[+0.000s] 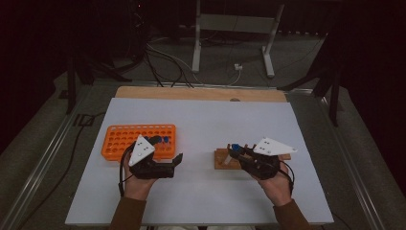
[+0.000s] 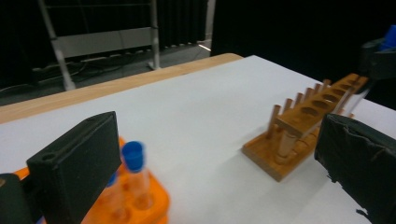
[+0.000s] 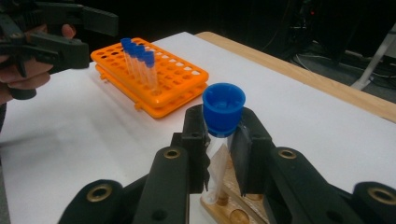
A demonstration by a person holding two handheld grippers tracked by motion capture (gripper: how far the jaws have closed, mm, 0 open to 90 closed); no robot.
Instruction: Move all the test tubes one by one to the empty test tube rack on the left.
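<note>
Right gripper pinching blue-capped tube just under cap, tube foot at wooden rack. Tube likely light, slick, fragile: grip gently near top. Left gripper spread, empty, beside orange rack.

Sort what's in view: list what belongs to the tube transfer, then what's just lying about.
In the job:
blue-capped tube in the right tool
wooden rack
orange rack
left tool, open

Lying about:
floor cables
metal stand
</note>
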